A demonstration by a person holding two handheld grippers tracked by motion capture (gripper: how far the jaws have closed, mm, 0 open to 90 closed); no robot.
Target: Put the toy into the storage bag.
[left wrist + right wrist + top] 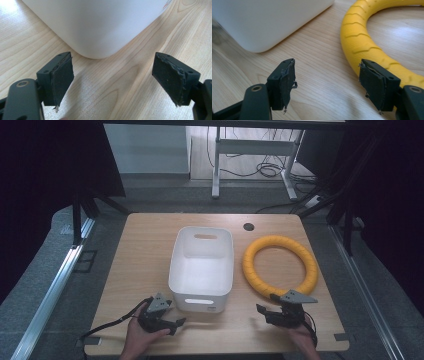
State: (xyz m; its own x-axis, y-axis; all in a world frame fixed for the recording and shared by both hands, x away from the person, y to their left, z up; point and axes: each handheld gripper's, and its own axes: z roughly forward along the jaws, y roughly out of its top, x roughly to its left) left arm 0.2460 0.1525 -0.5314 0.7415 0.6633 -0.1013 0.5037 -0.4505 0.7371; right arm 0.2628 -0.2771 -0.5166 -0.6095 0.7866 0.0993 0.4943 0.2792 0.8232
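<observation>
We see the bin in the middle of the table; the ring lies just right of it; the left gripper is before the bin's near left corner; the right gripper is before the ring.

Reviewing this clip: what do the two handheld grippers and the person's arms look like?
Both the left gripper and right gripper are black, each topped by a grey three-cornered plate and trailing a black cable. Up close, each has two black jaws faced with flat dark pads, frayed at the edges, on arms with brass-coloured pivot rivets. No sleeves reach the hands.
</observation>
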